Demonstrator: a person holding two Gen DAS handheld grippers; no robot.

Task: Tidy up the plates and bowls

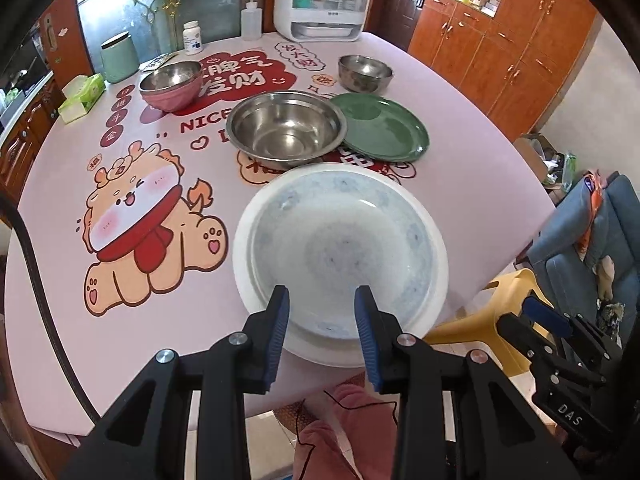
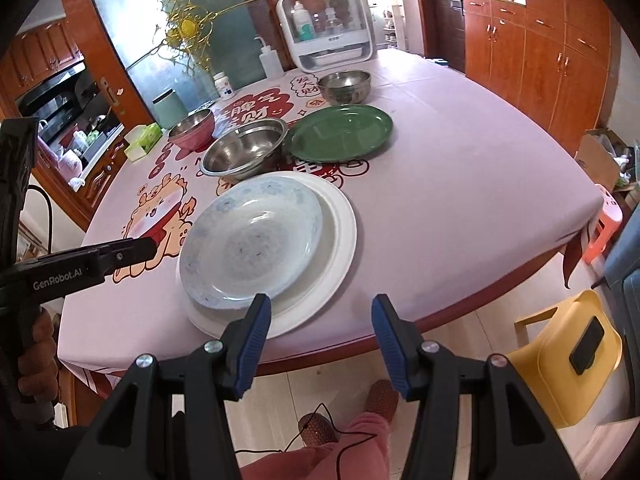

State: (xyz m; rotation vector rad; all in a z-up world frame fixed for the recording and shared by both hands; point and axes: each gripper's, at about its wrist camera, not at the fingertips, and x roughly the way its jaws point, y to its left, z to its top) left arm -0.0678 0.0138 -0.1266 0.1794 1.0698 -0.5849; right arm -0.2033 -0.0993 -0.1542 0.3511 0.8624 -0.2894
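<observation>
We see the left gripper (image 1: 322,300) with its jaws apart and nothing between them, hanging above the near rim of the blue-patterned plate (image 1: 340,248), which sits on the white plate (image 1: 438,280) at the table's (image 1: 472,184) near edge. Our right gripper (image 2: 320,310) is likewise parted and empty, just off that edge. Beyond lie the large steel bowl (image 1: 286,130), touching the green plate (image 1: 384,126), then the pink bowl (image 1: 172,86) and the small steel bowl (image 1: 365,73).
</observation>
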